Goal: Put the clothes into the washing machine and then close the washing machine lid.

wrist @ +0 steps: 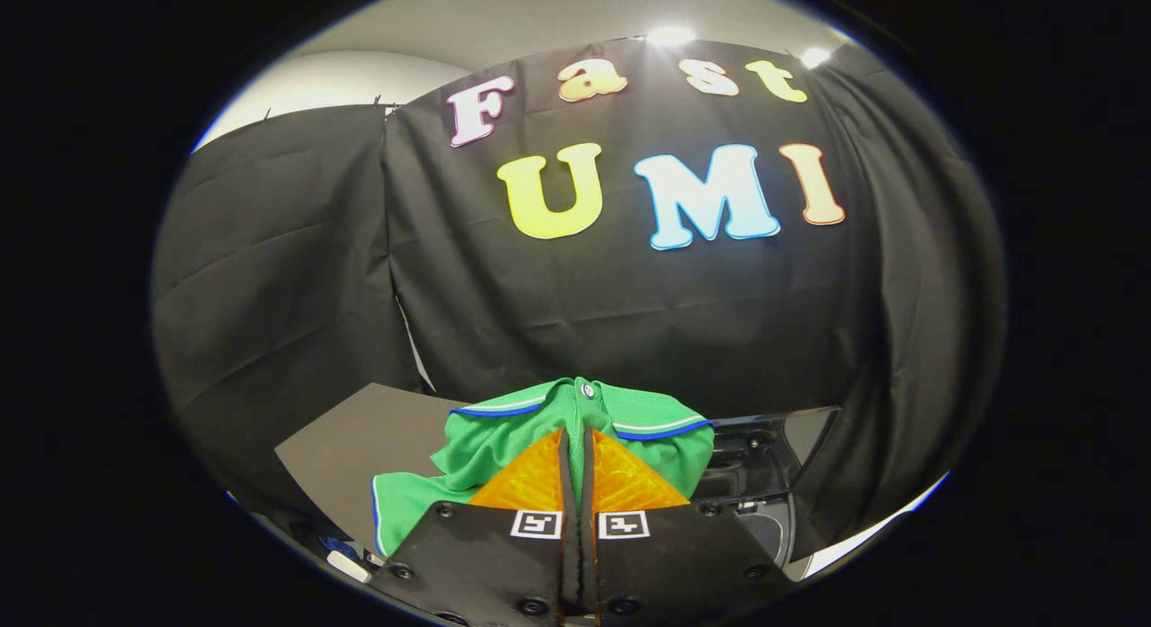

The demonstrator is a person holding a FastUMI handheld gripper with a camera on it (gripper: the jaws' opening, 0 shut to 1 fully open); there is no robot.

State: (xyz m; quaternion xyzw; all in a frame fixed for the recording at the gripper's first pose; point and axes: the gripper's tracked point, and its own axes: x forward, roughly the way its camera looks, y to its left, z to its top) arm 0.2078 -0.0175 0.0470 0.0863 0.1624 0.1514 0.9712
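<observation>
While pinched — gripper (pixel 575 447) on green shirt (pixel 504 447)

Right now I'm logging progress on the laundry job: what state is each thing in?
gripper: shut on shirt, fingers nearly together with a fold pinched between them.
shirt: green, held up, bunched and draped around the fingers, not in the washer.
washer: beyond the fingers, to one side; whether its lid is open cannot be told.
</observation>
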